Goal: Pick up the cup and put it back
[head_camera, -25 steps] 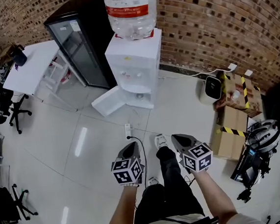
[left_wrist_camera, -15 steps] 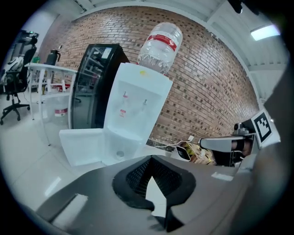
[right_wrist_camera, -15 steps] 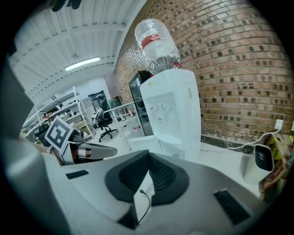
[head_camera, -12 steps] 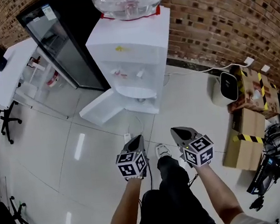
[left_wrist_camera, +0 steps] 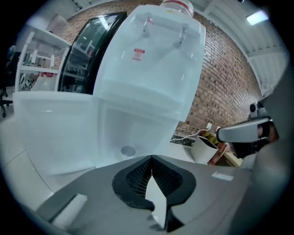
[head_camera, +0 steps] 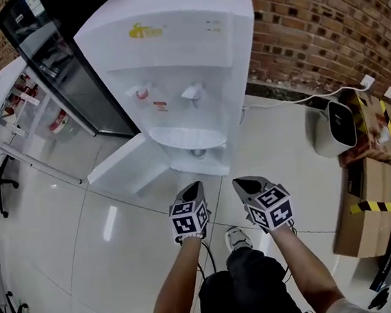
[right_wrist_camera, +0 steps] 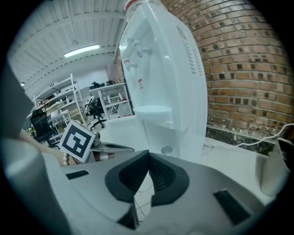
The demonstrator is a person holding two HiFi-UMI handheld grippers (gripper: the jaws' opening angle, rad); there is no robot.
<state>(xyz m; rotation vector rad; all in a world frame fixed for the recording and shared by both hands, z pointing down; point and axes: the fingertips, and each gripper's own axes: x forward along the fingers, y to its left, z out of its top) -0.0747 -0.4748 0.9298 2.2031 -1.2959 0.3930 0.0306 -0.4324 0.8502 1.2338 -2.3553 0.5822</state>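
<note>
Your left gripper [head_camera: 195,185] [left_wrist_camera: 151,158] has its jaws pressed together at the tips, with nothing between them. Your right gripper [head_camera: 239,181] [right_wrist_camera: 148,153] is the same: jaws meeting at a point and empty. You hold the two side by side, close but apart, above the tiled floor [head_camera: 65,227], both pointing at the foot of the white water dispenser [head_camera: 172,58] [left_wrist_camera: 147,69] [right_wrist_camera: 161,69] just ahead. In the right gripper view your left gripper's marker cube [right_wrist_camera: 78,141] shows at the left.

The dispenser's lower cabinet door [head_camera: 121,170] is swung open to your left. Inside that lower compartment, below the oval drip tray [head_camera: 183,136], lies a small round grey thing [head_camera: 198,152] [left_wrist_camera: 127,150] [right_wrist_camera: 166,150]. It is too small to tell whether that is the cup, and no other cup is plainly in view. Neither gripper touches it.

Above the tray are two taps, a red one [head_camera: 141,92] at the left and a pale one [head_camera: 191,91] at the right. A glass-door fridge [head_camera: 56,62] stands to the left of the dispenser, and a brick wall [head_camera: 320,23] runs behind it. To your right on the floor stand a white box-shaped appliance [head_camera: 334,129] and cardboard boxes [head_camera: 366,218]. Your shoe [head_camera: 236,238] shows below the grippers.
</note>
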